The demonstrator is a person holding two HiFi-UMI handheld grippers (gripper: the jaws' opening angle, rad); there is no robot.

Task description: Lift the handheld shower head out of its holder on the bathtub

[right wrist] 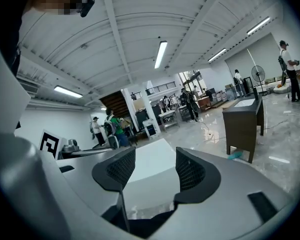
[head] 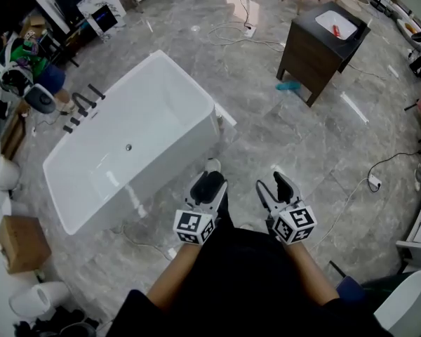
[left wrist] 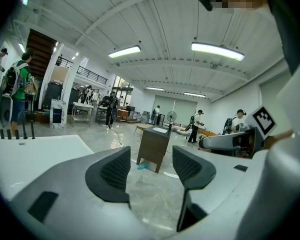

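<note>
The head view looks steeply down from above the person onto the floor [head: 266,132], with the bathtub [head: 154,184] at left and the dark cabinet [head: 316,55] at upper right. The left gripper view rides low on the left gripper [head: 209,177], facing almost level past the bathtub's rim [left wrist: 35,154] to the cabinet [left wrist: 152,149]. The right gripper view, on the right gripper [head: 272,186], faces the bathtub's corner [right wrist: 150,169], with the cabinet [right wrist: 242,126] at right. All three views share both.

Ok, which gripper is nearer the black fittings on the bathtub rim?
Left. The left gripper hovers open off the near corner of the bathtub; the right gripper, also open, is beside it, farther away. Both are well short of the black fittings.
</note>
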